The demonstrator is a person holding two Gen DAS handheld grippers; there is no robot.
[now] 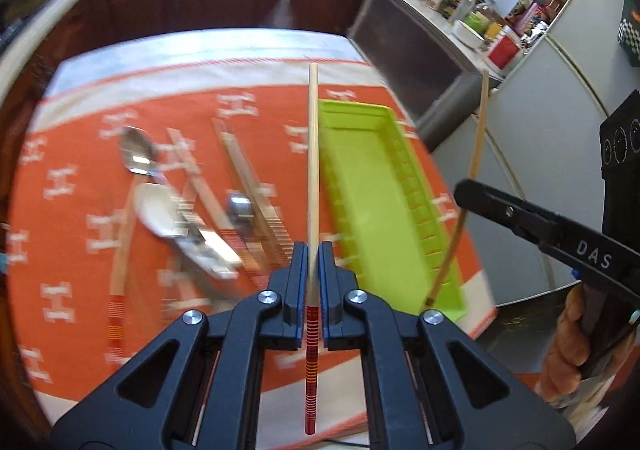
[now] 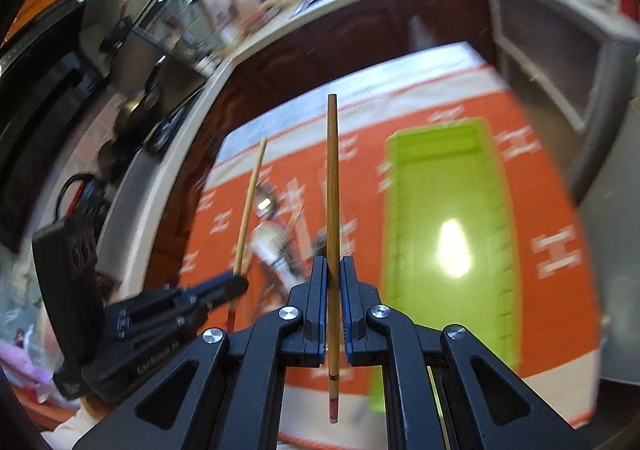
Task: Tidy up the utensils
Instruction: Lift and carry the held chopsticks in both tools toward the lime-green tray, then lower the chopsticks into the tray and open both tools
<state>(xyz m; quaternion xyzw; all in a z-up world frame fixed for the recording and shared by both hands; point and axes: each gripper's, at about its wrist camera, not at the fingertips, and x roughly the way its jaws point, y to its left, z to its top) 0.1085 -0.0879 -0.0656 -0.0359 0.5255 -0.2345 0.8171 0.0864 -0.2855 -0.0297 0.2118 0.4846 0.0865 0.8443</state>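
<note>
Chopsticks, one clamped in each gripper: left gripper (image 1: 313,278) on red-ended chopstick (image 1: 313,186), right gripper (image 2: 333,290) on brown chopstick (image 2: 332,210).

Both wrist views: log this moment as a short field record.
left gripper: shut on red-banded chopstick
right gripper: shut on plain chopstick
green tray: on the orange cloth, nothing visible inside
left on cloth: metal spoon, white spoon, several chopsticks, blurred
</note>
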